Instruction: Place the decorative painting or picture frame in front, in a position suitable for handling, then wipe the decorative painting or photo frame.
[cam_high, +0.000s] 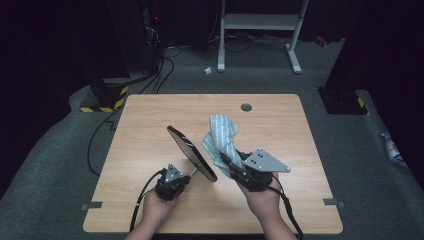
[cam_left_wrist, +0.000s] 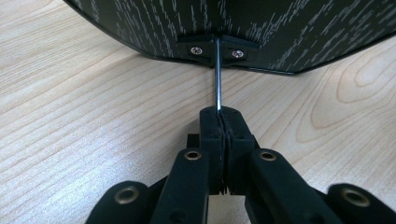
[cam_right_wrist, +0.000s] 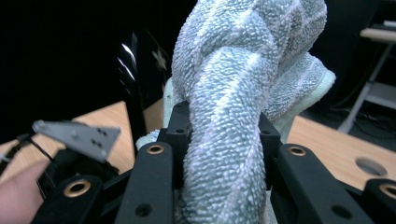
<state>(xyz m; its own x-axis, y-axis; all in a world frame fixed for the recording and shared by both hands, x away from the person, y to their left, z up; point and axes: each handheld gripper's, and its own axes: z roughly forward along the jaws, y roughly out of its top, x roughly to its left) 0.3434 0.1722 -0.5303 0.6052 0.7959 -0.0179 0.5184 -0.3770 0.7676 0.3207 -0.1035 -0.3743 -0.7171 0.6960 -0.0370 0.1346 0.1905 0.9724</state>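
Nearest the person, the left gripper (cam_high: 187, 175) sits low over the counter (cam_high: 150, 120), its fingers (cam_left_wrist: 212, 135) pressed together on the thin metal stem (cam_left_wrist: 218, 74) that runs up into a screwed bracket on the back of a round mirror (cam_high: 191, 153). The mirror stands tilted on edge just above the wood, and its dark back carries a pale streaked grain pattern. Just to its right, the right gripper (cam_high: 225, 159) is raised off the counter, and its fingers (cam_right_wrist: 180, 126) pinch a twisted, pale blue-green terry cloth (cam_high: 221, 137) whose loose end stands up above them. From the right gripper view, the mirror's glossy face (cam_right_wrist: 135, 79) is close beside the cloth but not yet touching it. The step in hand looks like bringing the cloth up to wipe the mirror while the other hand steadies it. The next move probably calls for swinging the bunched cloth left onto the glass and rubbing with light pressure, since the thin stem gives little hold against a push. Farther back are a cable hole (cam_high: 246, 107) in the counter, then grey floor and a white frame (cam_high: 260, 30). No brand, label or readable writing shows anywhere.
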